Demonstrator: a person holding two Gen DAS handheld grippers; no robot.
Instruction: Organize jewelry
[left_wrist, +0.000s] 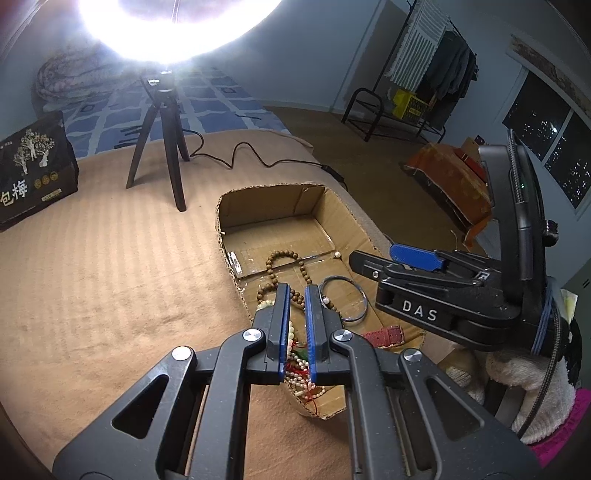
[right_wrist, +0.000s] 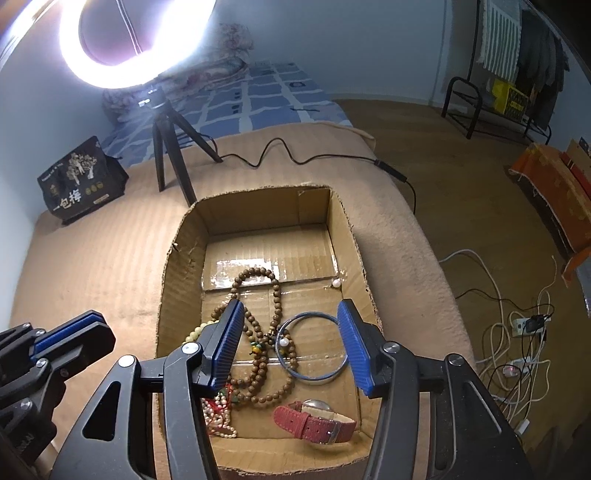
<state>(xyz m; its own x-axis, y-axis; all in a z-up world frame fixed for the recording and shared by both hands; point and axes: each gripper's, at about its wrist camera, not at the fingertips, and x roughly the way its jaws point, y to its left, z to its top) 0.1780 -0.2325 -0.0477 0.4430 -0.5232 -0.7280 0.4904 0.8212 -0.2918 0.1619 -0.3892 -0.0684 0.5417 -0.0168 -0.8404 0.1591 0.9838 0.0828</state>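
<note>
An open cardboard box (right_wrist: 184, 258) on a tan blanket holds the jewelry: a brown wooden bead necklace (right_wrist: 275, 295), a blue-grey bangle (right_wrist: 314, 376), a red-strap watch (right_wrist: 314, 421), pearl strands (right_wrist: 218, 417) and a loose pearl (right_wrist: 336, 283). My right gripper (right_wrist: 291, 339) is open and empty above the box's middle. My left gripper (left_wrist: 297, 314) hovers over the box's left side with its jaws narrowly apart and nothing between them. The box (left_wrist: 229, 206), beads (left_wrist: 280, 258), bangle (left_wrist: 347, 299) and watch strap (left_wrist: 384, 336) also show in the left wrist view, with the right gripper (left_wrist: 388, 260) at the right.
A ring light on a black tripod (right_wrist: 173, 147) stands behind the box, its cable (right_wrist: 295, 155) running across the blanket. A black printed bag (right_wrist: 81, 181) sits at the far left. Power strips and cords (right_wrist: 517, 339) lie on the floor to the right. A clothes rack (right_wrist: 509, 74) stands far right.
</note>
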